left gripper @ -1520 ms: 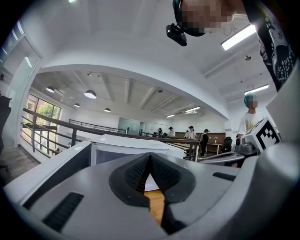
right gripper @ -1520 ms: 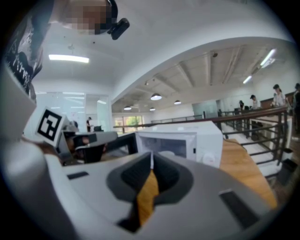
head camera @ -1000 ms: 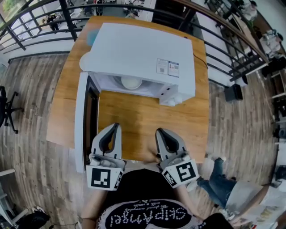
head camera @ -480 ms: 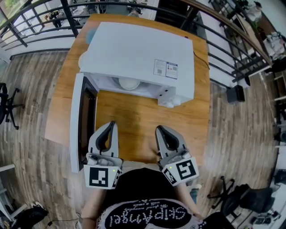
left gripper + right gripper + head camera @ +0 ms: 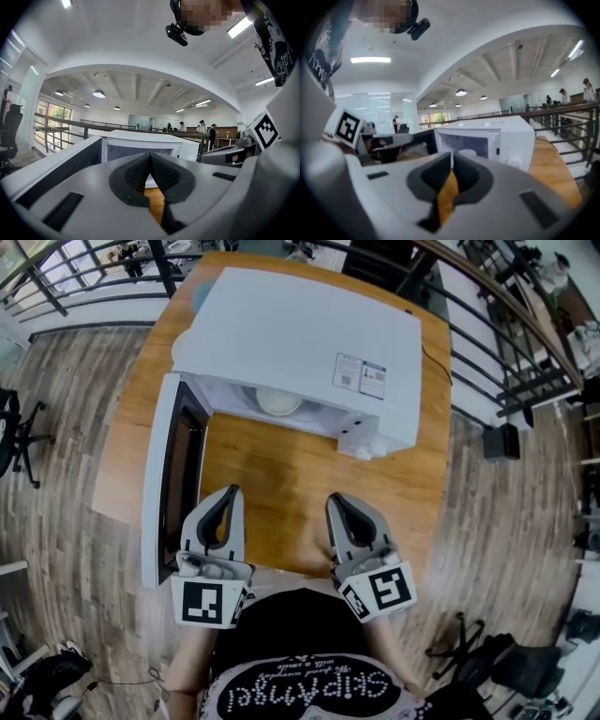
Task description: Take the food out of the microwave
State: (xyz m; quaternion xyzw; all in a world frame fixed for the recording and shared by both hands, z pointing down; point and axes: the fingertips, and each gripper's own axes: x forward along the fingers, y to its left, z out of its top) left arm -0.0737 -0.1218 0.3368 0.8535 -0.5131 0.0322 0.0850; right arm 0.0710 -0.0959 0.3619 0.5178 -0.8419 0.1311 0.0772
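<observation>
A white microwave stands on the wooden table, its door swung wide open to the left. Inside the lit cavity sits a white bowl, also seen as a pale bowl in the right gripper view. My left gripper and right gripper hover side by side over the table's near edge, well short of the cavity. Both are shut with nothing between their jaws. In the left gripper view the microwave lies straight ahead beyond the left gripper.
A black railing runs behind and to the right of the table, over wood-plank floor. A black office chair stands at the far left. The open door stands close beside my left gripper. Bare table top lies between the grippers and the microwave.
The grippers stay near the table's front edge, both shut. The view has shifted slightly, so the microwave sits a little higher and further right in frame. The person at the right is gone.
</observation>
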